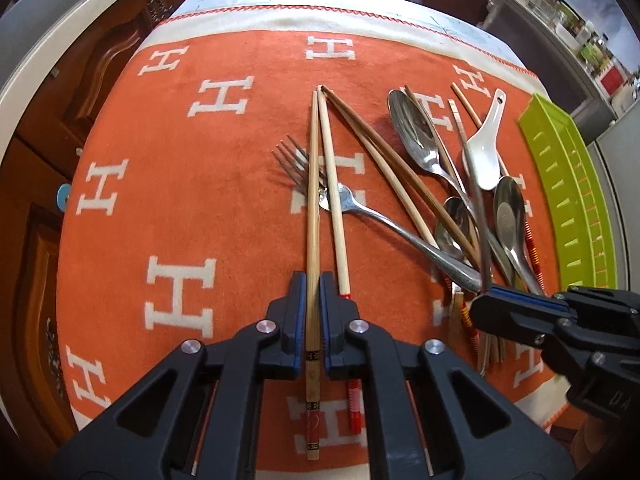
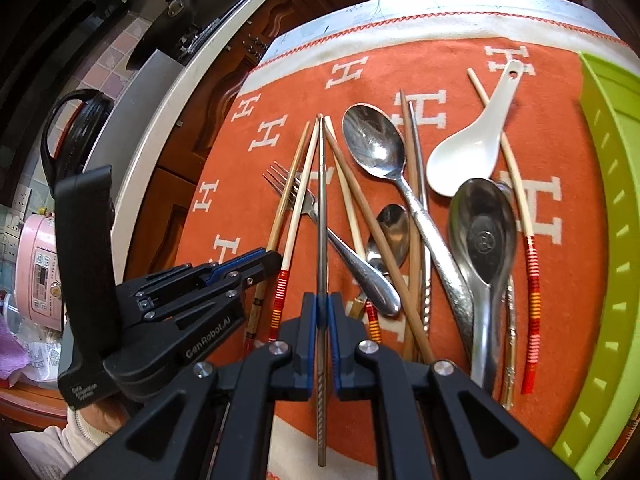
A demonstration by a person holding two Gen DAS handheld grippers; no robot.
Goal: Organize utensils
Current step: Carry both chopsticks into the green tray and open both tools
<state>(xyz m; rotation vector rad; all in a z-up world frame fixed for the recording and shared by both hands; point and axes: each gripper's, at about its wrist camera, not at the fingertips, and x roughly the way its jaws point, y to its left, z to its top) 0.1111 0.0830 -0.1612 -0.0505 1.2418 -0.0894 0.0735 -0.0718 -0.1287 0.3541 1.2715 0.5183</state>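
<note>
My left gripper (image 1: 313, 285) is shut on a pale bamboo chopstick (image 1: 313, 184) with a red and black end; the stick lies along the orange cloth (image 1: 180, 184). Seen in the right wrist view, the left gripper (image 2: 274, 258) pinches that same chopstick (image 2: 288, 192). My right gripper (image 2: 322, 305) is shut on a thin metal chopstick (image 2: 322, 200), raised above the pile. In the left wrist view the right gripper (image 1: 486, 291) holds the metal chopstick (image 1: 472, 184). A fork (image 2: 360, 268), several spoons, a white ceramic spoon (image 2: 468, 160) and more chopsticks lie heaped on the cloth.
A lime green slotted tray (image 2: 608, 208) (image 1: 576, 200) lies along the cloth's right side. Dark wooden cabinets (image 1: 48, 160) stand beyond the table's left edge. A pink cooker (image 2: 36, 272) and a black-handled pot (image 2: 76, 132) are off to the left. A sleeve shows below the left gripper.
</note>
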